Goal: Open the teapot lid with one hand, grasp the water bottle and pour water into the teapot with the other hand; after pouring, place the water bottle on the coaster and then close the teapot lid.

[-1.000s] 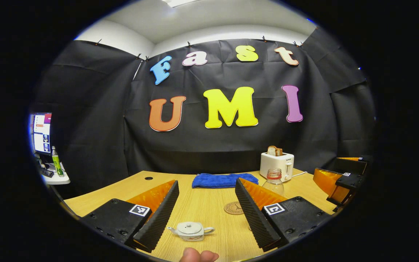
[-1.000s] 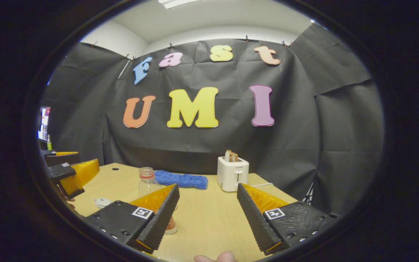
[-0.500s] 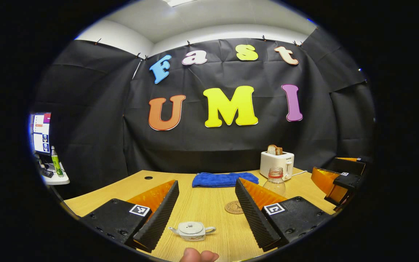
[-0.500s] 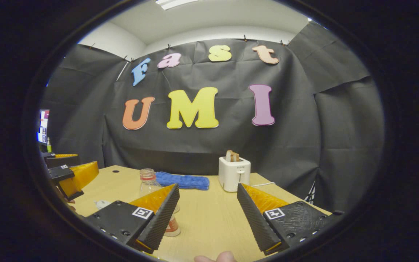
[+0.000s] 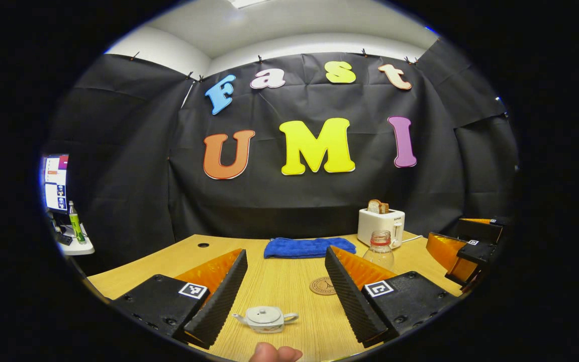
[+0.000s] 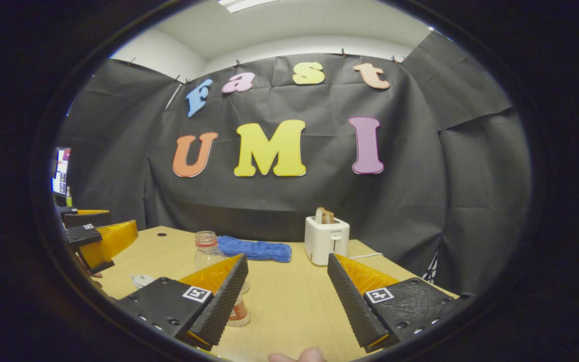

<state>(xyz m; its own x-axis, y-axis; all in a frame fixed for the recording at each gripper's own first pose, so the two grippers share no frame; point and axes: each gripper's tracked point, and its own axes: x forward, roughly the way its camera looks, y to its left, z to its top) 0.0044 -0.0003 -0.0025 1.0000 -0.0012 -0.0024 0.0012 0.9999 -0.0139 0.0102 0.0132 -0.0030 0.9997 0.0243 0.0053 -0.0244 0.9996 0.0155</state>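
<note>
A small white teapot (image 5: pixel 265 319) with its lid on stands on the wooden table (image 5: pixel 279 281), low between the fingers of my open left gripper (image 5: pixel 286 252), which hovers above it. Beyond it lies a round brown coaster (image 5: pixel 322 285). The clear uncapped water bottle (image 5: pixel 379 250) stands farther right, partly behind my right-hand finger. My right gripper (image 6: pixel 287 259) is open and empty. In the right gripper view the bottle (image 6: pixel 207 250) stands just left of it, half hidden by the left finger (image 6: pixel 219 296). The teapot (image 6: pixel 142 279) peeks out at far left, near the left gripper (image 6: pixel 96 239).
A white toaster (image 5: pixel 381 227) holding bread and a folded blue cloth (image 5: pixel 309 248) sit at the table's back edge. The right gripper (image 5: pixel 463 251) shows at the right rim. A monitor (image 5: pixel 56 181) and green bottle (image 5: pixel 74 221) stand on a side table. A thumb (image 5: pixel 274 353) shows at the bottom.
The right gripper view has shifted slightly, so the bottle and toaster sit a little farther right in it. The left gripper has barely moved. Both stay open.
</note>
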